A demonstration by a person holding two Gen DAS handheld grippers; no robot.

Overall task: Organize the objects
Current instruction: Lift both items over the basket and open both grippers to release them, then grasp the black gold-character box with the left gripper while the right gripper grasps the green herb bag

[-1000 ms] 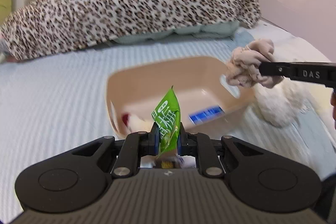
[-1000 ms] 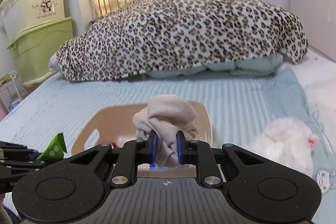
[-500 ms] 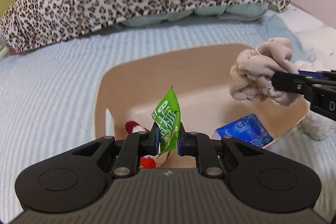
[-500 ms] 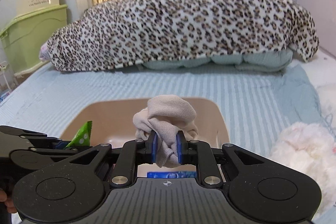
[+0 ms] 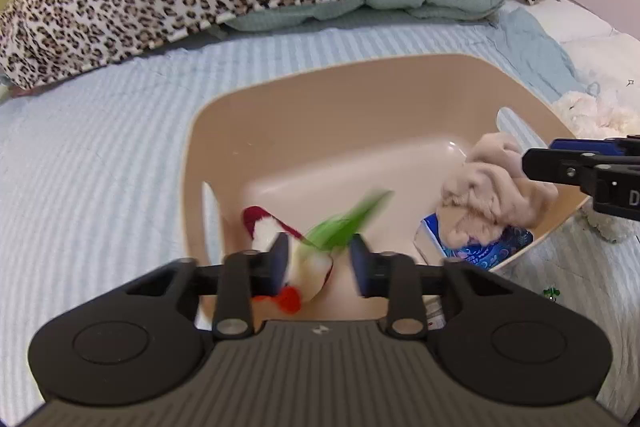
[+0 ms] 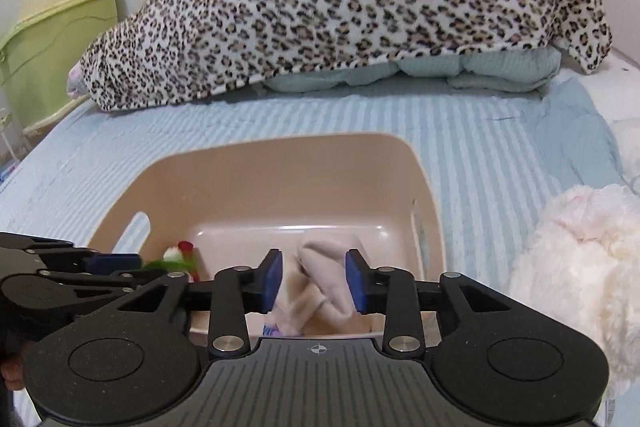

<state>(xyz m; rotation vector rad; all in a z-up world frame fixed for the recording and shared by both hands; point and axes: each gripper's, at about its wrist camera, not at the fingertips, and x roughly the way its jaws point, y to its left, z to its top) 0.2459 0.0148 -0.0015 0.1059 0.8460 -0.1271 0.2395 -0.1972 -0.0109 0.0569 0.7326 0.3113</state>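
A beige plastic bin (image 5: 360, 99) sits on the striped bed; it also shows in the right wrist view (image 6: 280, 167). My left gripper (image 5: 319, 259) is open over the bin's near left side, and a green snack packet (image 5: 344, 223), blurred, drops from it into the bin. My right gripper (image 6: 313, 281) is open over the bin's right side, and a beige cloth bundle (image 6: 324, 287) falls between its jaws; the bundle also shows in the left wrist view (image 5: 488, 199). A red and white toy (image 5: 276, 239) and a blue packet (image 5: 480, 247) lie in the bin.
A leopard-print blanket (image 6: 340, 7) lies heaped across the back of the bed. A white plush toy (image 6: 580, 259) lies right of the bin. Green and cream storage boxes (image 6: 52, 27) stand left of the bed.
Both grippers moved down over the bin and opened. The green packet left the left jaws and the cloth bundle left the right jaws; both are dropping into the bin.
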